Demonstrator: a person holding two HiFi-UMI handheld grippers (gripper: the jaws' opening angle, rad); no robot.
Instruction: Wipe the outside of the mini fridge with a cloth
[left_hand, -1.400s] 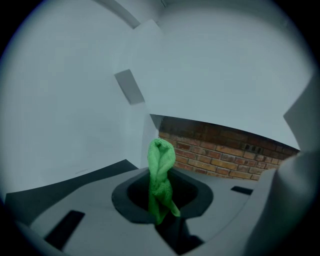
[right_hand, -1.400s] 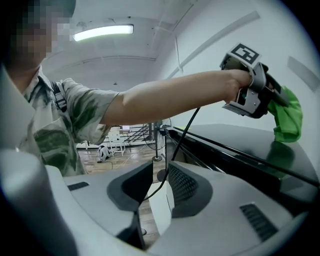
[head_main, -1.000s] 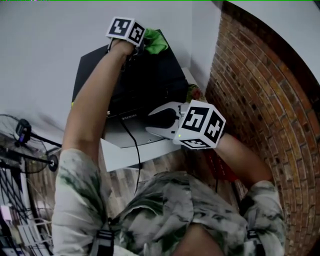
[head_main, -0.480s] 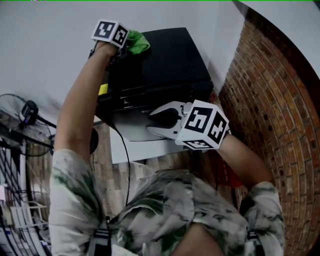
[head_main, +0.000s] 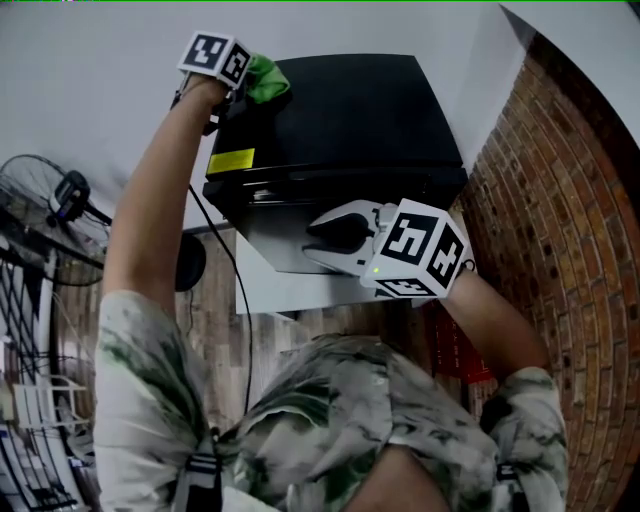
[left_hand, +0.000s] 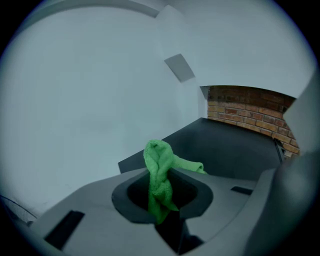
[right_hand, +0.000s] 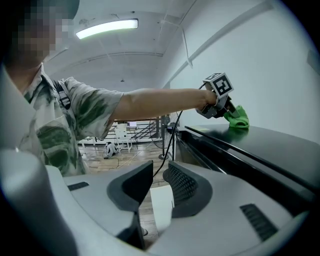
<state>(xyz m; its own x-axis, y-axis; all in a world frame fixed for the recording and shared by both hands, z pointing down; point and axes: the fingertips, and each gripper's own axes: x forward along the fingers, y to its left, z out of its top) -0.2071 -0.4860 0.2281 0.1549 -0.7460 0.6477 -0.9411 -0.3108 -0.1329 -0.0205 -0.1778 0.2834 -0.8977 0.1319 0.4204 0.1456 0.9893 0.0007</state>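
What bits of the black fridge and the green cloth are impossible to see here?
Print on the yellow label on the mini fridge: too small, head view.
Near side of the mini fridge: partly hidden behind the right gripper, head view.
Clamped end of the cloth: buried between the jaws of the left gripper, left gripper view.

The person wears a short-sleeved pale grey shirt (head_main: 330, 400) marbled with dark green blotches, under dark buckled shoulder straps (head_main: 203, 468). The pale grey plastic left claw (left_hand: 165, 181) and right claw (right_hand: 160, 174) have dark inner pads. Each carries a white cube with black square markers (head_main: 418, 250).
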